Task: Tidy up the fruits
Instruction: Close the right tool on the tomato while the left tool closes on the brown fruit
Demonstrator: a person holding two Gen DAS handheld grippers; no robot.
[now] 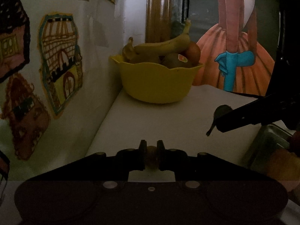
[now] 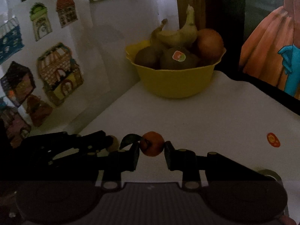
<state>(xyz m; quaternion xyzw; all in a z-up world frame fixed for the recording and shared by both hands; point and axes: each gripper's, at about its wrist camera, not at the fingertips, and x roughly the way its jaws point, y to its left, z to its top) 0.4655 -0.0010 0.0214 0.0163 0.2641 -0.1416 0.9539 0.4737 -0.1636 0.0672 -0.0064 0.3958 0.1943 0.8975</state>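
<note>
Right tool (image 2: 151,150) is clamping a leafy tangerine (image 2: 152,144) above open white bench (image 2: 215,116); left tool (image 1: 151,148) is pinching a small brownish fruit (image 1: 151,156). Yellow bowl (image 2: 174,80) is sitting in the far corner.

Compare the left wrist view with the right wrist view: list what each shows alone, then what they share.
Left wrist only: a metal tray at the right edge.
Right wrist only: an orange fruit gripped in the right gripper, and a loose sticker on the white surface.
Both: the yellow bowl with bananas and kiwis.
</note>
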